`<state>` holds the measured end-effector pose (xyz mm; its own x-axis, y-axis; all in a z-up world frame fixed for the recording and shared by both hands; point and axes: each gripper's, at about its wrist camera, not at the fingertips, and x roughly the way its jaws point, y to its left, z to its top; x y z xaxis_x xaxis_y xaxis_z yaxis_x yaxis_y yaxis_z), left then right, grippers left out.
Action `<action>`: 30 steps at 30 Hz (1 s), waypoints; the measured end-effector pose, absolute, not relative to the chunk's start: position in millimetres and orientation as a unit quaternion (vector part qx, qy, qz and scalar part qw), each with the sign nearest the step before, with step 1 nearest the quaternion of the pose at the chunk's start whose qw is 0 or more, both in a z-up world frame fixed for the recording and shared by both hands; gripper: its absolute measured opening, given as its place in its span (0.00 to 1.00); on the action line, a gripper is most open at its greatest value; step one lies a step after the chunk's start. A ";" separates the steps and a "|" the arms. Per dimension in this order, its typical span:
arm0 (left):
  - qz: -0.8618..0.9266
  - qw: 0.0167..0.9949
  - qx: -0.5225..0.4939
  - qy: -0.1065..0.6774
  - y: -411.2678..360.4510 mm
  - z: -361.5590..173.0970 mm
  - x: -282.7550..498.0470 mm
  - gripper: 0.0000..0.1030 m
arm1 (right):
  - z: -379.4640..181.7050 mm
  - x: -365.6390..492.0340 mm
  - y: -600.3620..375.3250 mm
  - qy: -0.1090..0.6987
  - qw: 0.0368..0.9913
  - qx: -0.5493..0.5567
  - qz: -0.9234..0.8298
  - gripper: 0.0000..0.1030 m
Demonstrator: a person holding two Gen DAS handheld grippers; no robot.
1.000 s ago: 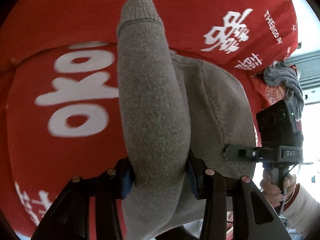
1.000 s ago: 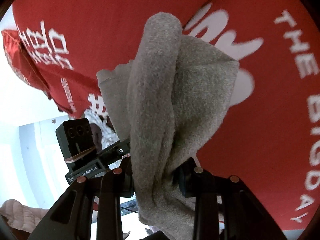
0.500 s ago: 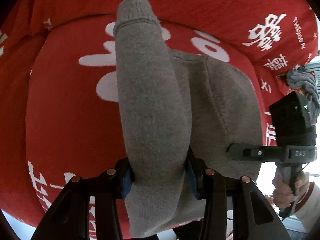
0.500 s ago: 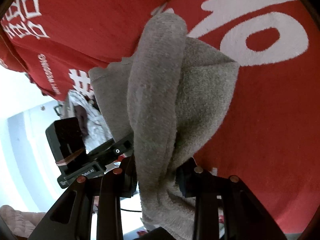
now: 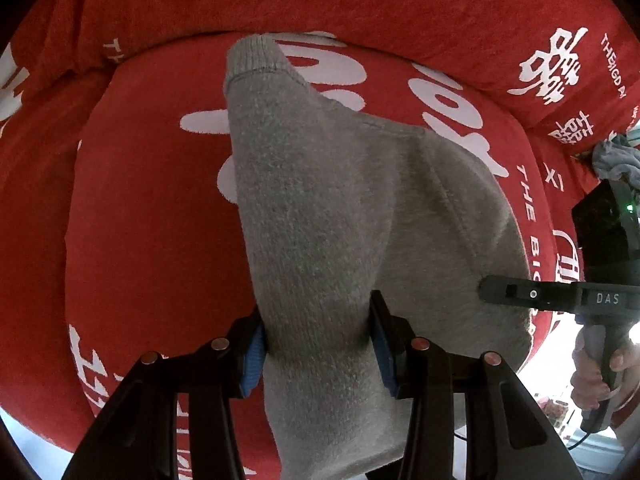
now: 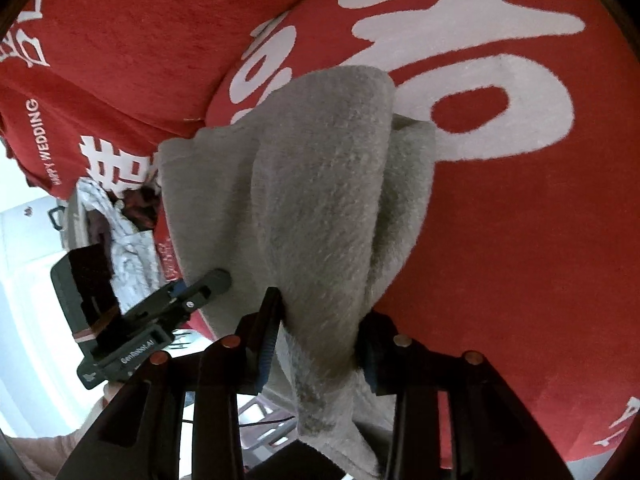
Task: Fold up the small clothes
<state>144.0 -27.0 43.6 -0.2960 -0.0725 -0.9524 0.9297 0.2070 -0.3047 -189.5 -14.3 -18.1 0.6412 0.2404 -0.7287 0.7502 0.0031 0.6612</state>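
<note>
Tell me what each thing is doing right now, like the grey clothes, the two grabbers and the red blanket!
grey garment: bunched, pinched at two places, draped over the red surface.
left gripper: shut on the garment.
right gripper: shut on the garment.
red printed cover: spread out under the garment, white lettering showing.
pile of other clothes: crumpled at the edge of the cover, untouched.

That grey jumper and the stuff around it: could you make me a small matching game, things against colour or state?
Things:
1. grey garment
2. cushion
3. left gripper
4. finger pads

Descriptions:
a. blue
b. red with white lettering
c. shut on fabric
d. pinched at two places, spread between both grippers

Pairs: 1-d, 2-b, 3-c, 4-a
</note>
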 end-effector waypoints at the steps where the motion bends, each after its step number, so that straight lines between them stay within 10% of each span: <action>1: -0.522 0.479 0.351 0.612 -27.2 43.3 143.8 0.46 | -16.9 -188.4 -15.0 0.368 0.604 0.674 -0.213 0.39; 9: -0.498 0.523 0.388 0.573 -23.5 47.0 148.1 0.67 | -11.8 -204.5 -15.5 0.379 0.586 0.670 -0.254 0.40; 19: -0.485 0.580 0.390 0.525 -20.3 74.3 173.8 0.67 | 1.4 -220.1 -9.2 0.325 0.592 0.697 -0.242 0.39; 22: -0.484 0.573 0.402 0.526 -17.7 69.0 166.1 0.67 | 1.4 -208.7 -8.2 0.339 0.601 0.681 -0.245 0.07; 30: -0.471 0.569 0.416 0.530 -7.5 40.7 155.6 0.78 | -20.7 -196.8 -6.8 0.446 0.599 0.602 -0.282 0.06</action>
<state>155.6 -7.5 40.7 -0.0063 -0.0952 -0.9954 0.9776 0.2089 -0.0262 -196.8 -6.8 -20.7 0.4430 0.1993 -0.8741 0.8751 0.1157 0.4699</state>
